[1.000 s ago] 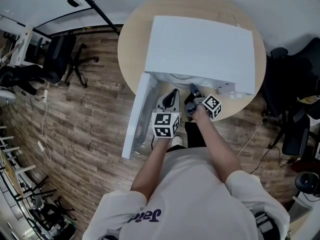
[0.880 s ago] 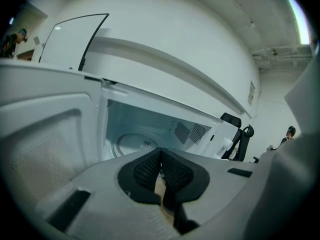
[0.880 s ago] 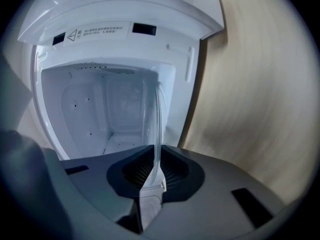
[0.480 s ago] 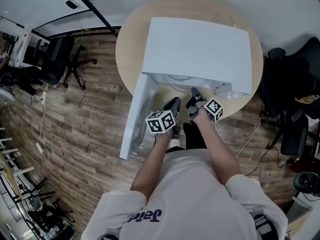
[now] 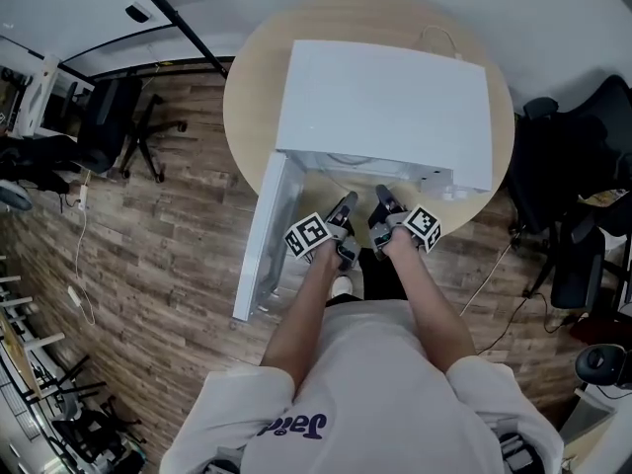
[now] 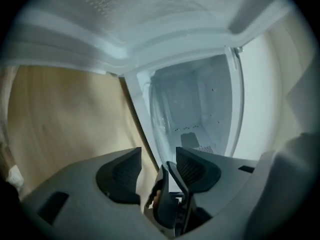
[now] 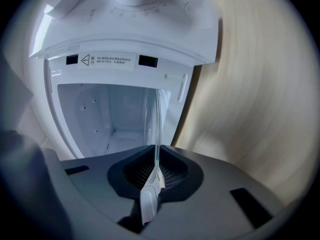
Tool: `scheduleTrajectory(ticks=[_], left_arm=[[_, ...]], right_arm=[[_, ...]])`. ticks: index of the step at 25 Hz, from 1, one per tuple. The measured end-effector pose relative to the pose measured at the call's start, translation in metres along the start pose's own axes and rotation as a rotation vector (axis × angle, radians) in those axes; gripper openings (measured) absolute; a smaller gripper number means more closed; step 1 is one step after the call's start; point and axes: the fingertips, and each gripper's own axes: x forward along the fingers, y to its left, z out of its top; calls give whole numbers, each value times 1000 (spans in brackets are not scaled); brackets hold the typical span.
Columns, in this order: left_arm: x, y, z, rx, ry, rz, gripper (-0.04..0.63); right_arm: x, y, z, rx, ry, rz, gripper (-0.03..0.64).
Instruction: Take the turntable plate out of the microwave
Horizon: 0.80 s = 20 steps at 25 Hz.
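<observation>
The white microwave (image 5: 385, 97) stands on a round wooden table (image 5: 247, 117) with its door (image 5: 262, 240) swung open to the left. The clear glass turntable plate (image 7: 157, 119) stands on edge in front of the cavity (image 7: 110, 114). My right gripper (image 7: 156, 171) is shut on its rim. In the head view this right gripper (image 5: 381, 199) sits at the opening. My left gripper (image 6: 159, 155) points into the cavity; its jaws have just been opening. The plate's rim (image 6: 156, 115) runs down between its pads, which do not press on it. From above, the left gripper (image 5: 345, 207) is beside the right one.
The microwave's control panel (image 7: 130, 14) fills the top of the right gripper view. Office chairs stand on the wooden floor at the left (image 5: 118, 117) and right (image 5: 558, 166). A cable (image 5: 444, 36) trails behind the microwave.
My left gripper has sunk and rolled, so its marker cube now faces differently, and it sits close beside the right gripper at the opening. The right gripper has hardly shifted.
</observation>
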Motion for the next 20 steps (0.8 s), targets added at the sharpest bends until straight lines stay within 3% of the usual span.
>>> scheduleTrajectory(ticks=[4,12,17,20], left_arm=[[14,11,-1,-147,-26,-53,233],[34,12,12,-172,-51,-98,233],[44,2,31,-225,-101,-200,233],[49,-2,40,-242,-131,-223,224]], right_arm=[[-10,-1,-1,-6,9,-2,37],[-22,-2,-12,-15,38,3,37],[-26,-6,-13,-23,58,-12,37],[-28,-9,-15,-13,71,-10,37]])
